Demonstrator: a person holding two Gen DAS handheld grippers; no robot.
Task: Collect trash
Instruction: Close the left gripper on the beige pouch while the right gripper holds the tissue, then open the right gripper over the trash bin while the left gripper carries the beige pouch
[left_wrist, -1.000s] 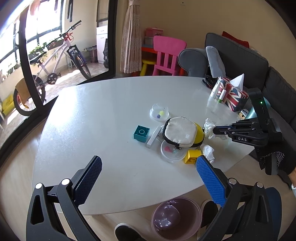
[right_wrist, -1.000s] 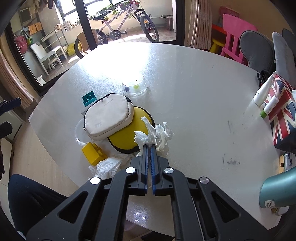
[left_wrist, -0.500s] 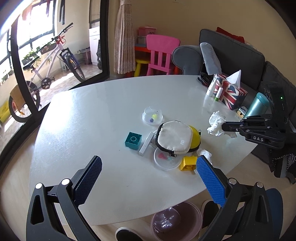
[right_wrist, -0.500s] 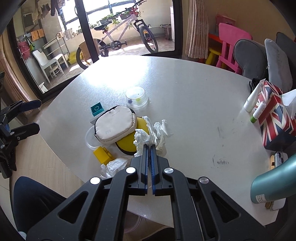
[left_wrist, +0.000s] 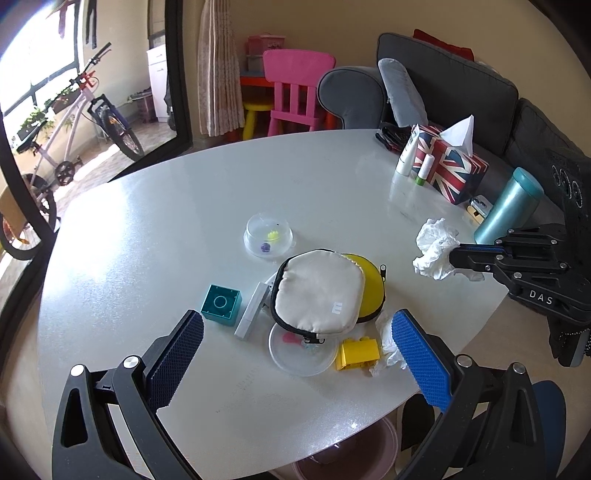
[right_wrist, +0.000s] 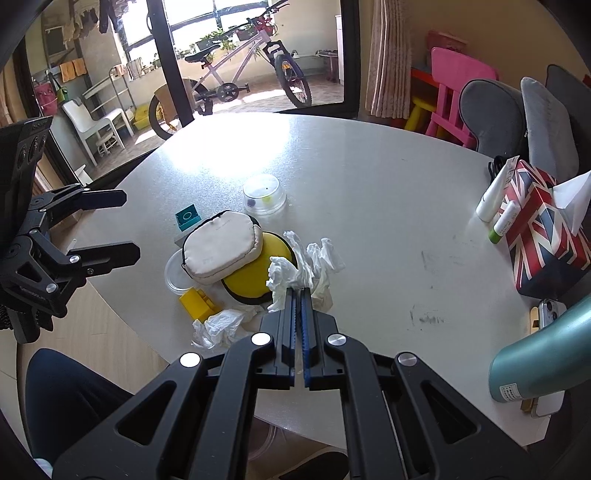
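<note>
The round white table (left_wrist: 155, 229) fills both views, its near edge curving from 6 toward 4 o'clock in the left wrist view. The left gripper (left_wrist: 295, 354) hangs over that near edge with its jaws spread wide, nothing between the blue pads and nothing touching them; in the right wrist view it shows at 9 o'clock (right_wrist: 125, 229), equally wide apart. The right gripper (right_wrist: 298, 295) is clenched, pads pressed nearly together on a crumpled white tissue (right_wrist: 303, 266), which it holds clear above the tabletop; from the left wrist view that tissue (left_wrist: 434, 251) sits at 3 o'clock, pinched at the fingertips. A pink trash bin (left_wrist: 347, 454) stands on the floor under the table edge at 6 o'clock. At the table's middle lies a grey zip pouch (left_wrist: 317, 295) resting on a yellow round case (left_wrist: 371, 291). A Union Jack tissue box (left_wrist: 452, 166) stands at 2 o'clock, with a teal bottle (left_wrist: 508, 206) near it. A second crumpled tissue (left_wrist: 388, 339) lies on the table just beside a yellow toy block (left_wrist: 358, 354), at 5 o'clock from the pouch.
</note>
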